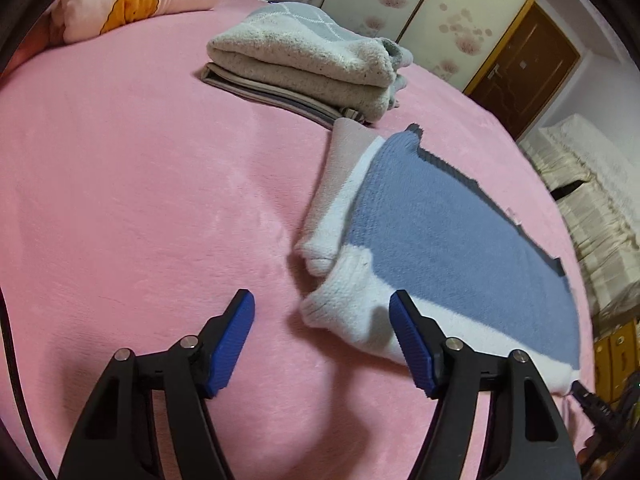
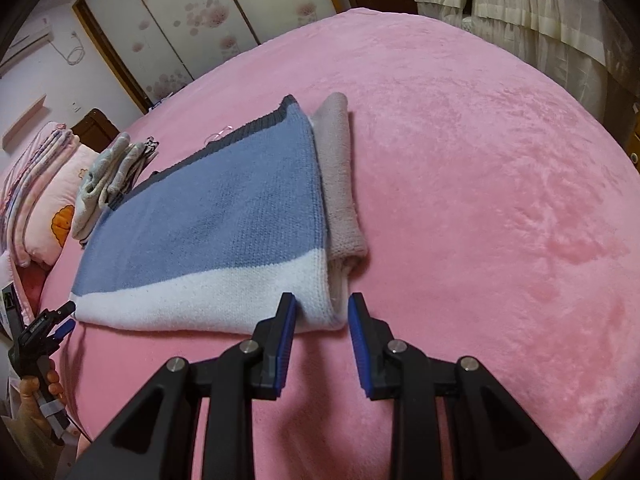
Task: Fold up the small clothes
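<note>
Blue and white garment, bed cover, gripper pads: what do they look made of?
Sweater: knitted yarn, likely wool or acrylic; stitch rows show, matte. Bed cover: plush fleece or velvet-like pile; soft sheen, brushed marks. Gripper pads: blue ribbed rubber or plastic, can't tell which, on black, probably plastic, fingers.

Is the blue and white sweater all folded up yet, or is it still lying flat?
Partly folded. The sweater lies flat on the pink bed, long and narrow, with a sleeve tucked along one side. It is not yet a small bundle.
</note>
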Motion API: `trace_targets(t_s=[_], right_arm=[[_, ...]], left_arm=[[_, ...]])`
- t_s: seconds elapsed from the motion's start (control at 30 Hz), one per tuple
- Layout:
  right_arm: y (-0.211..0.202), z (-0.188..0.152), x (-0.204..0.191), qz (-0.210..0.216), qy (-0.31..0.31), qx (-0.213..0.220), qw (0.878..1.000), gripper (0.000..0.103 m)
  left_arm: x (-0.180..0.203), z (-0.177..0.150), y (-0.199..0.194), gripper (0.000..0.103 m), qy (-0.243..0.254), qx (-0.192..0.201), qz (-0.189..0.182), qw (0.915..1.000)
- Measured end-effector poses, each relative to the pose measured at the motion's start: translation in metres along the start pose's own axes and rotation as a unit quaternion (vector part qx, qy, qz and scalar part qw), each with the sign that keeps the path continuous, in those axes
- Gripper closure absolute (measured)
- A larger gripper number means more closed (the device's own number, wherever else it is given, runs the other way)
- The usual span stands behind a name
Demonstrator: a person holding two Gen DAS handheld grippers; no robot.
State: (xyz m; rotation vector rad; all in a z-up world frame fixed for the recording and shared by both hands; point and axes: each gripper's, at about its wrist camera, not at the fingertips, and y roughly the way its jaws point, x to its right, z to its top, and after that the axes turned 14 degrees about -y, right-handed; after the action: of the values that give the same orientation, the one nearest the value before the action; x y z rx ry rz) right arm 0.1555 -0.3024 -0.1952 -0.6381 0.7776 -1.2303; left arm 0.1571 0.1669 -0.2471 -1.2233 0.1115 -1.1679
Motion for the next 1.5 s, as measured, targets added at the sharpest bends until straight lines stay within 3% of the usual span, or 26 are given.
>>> trace_targets(t_s=[0.1, 0.17, 0.2, 0.3, 0.43, 0.63, 0.97, 1.33, 1.5], right_arm=[[0.001, 0.003, -0.003, 0.005, -0.011, 0.008, 1.0, 0.076], [0.004, 0.004, -0.007, -0.001, -0.028, 0.005, 1.0, 0.077], [0.005, 0.004, -0.009, -0.011, -0.036, 0.003, 0.999, 0.086], [0.001, 0.005, -0.008, -0.013, -0.031, 0.009, 0.999, 0.093], [-0.016, 0.006, 0.0, -0.022, -0.017, 0.039, 0.999, 0.094], [0.004, -0.005, 0.008, -0.036, -0.002, 0.013, 0.999, 0.094], [0.011, -0.011, 0.004, -0.051, 0.001, 0.013, 0.999, 0.094], [0.014, -0.006, -0.003, -0.074, -0.005, -0.007, 0.997, 0.093], [0.011, -0.006, -0.006, -0.091, -0.012, -0.012, 0.996, 0.084]], left_arm=[[0.009, -0.002, 0.007, 0.066, 0.012, -0.015, -0.007, 0.9998], [0.014, -0.006, 0.01, 0.073, 0.028, -0.009, 0.009, 0.9995], [0.015, -0.007, 0.01, 0.081, 0.034, -0.007, 0.013, 0.9993], [0.022, -0.007, 0.008, 0.086, 0.057, 0.001, 0.027, 0.998], [0.029, -0.01, 0.008, 0.087, 0.085, 0.015, 0.048, 0.9951], [0.005, -0.008, 0.018, 0.086, 0.024, 0.001, 0.025, 0.9994], [-0.001, -0.019, 0.024, 0.078, 0.035, 0.027, 0.014, 0.9989], [-0.004, -0.016, 0.018, 0.071, 0.022, 0.016, 0.002, 0.9996], [-0.006, -0.012, 0.013, 0.067, 0.016, 0.011, -0.001, 0.9998]])
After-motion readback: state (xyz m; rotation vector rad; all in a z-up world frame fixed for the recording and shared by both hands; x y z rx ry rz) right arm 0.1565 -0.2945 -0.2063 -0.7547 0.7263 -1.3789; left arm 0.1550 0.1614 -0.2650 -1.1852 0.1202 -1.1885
